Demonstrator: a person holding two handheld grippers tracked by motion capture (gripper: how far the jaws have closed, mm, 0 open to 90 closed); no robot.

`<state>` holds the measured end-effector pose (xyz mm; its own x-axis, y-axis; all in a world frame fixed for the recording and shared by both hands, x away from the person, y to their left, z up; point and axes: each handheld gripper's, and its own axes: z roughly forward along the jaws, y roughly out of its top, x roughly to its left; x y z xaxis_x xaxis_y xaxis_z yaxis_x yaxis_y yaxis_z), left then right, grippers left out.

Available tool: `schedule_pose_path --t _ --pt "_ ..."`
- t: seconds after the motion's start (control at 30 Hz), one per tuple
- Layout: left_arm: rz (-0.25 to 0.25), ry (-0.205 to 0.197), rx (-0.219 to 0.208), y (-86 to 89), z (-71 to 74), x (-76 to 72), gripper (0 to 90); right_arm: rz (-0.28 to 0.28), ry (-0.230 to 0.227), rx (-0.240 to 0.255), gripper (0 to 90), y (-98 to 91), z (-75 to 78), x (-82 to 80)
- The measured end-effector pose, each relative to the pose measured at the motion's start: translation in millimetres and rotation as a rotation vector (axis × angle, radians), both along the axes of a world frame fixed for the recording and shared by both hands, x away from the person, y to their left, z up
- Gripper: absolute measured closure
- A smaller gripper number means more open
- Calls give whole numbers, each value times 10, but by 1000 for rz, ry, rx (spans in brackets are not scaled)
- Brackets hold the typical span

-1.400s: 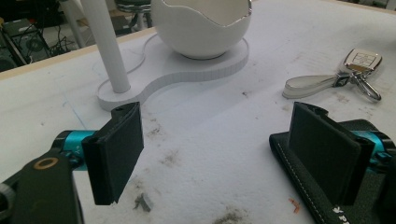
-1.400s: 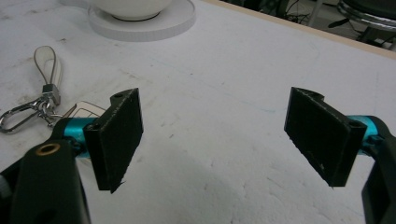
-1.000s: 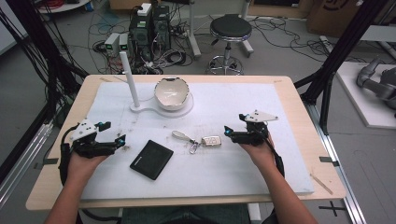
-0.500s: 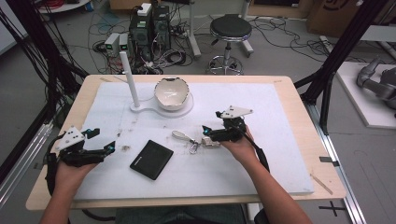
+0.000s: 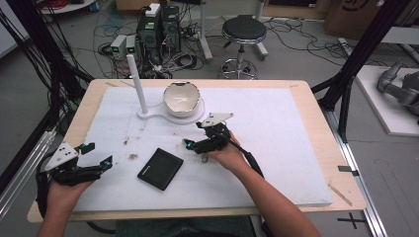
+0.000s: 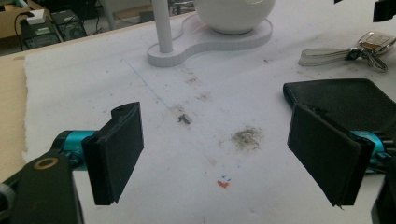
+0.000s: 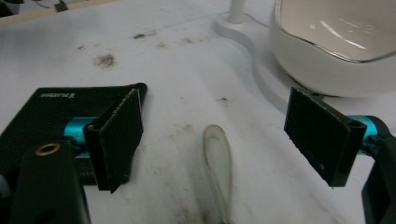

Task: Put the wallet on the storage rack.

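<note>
A set of keys (image 6: pixel 371 44) with a pale strap loop (image 7: pixel 218 158) lies on the white mat, right of a black wallet (image 5: pixel 160 169). My right gripper (image 5: pixel 193 144) is open and low over the keys, pointing left. In the right gripper view the strap loop lies on the mat between the two spread jaws of the gripper (image 7: pixel 219 135), and I see no contact. My left gripper (image 5: pixel 97 154) stands open near the table's front left corner with nothing in it. In the left gripper view the wallet (image 6: pixel 345 100) lies just beyond its right jaw.
A white bowl (image 5: pixel 181 98) sits on a white base with an upright post (image 5: pixel 137 84) at the back of the mat. Dirt smudges (image 6: pixel 245 136) mark the mat (image 5: pixel 276 148). Beyond the table are computers, cables and a stool (image 5: pixel 241 32).
My right gripper has moved left and toward me, from the right of the keys to over them. The left gripper has drawn back toward the front left corner.
</note>
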<state>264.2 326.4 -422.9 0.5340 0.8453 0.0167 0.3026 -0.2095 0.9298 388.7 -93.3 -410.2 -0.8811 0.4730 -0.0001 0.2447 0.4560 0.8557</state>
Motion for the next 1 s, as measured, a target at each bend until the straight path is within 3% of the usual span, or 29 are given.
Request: schedule_pose_path --t 0.33,0.57,0.7,0.8,1.0 --pt "19 4 1 59 -10 -72 184 106 33 -29 198 312 -106 -21" --pt "19 9 8 61 -16 -81 184 167 82 -99 202 489 -233 -40" --pt "21 17 9 61 -33 -68 184 189 133 -139 210 574 -284 -50" --pt "24 20 10 62 -39 -68 184 227 157 -174 265 671 -309 -56" --pt "28 21 3 82 -44 -74 185 241 204 -188 276 707 -356 -36"
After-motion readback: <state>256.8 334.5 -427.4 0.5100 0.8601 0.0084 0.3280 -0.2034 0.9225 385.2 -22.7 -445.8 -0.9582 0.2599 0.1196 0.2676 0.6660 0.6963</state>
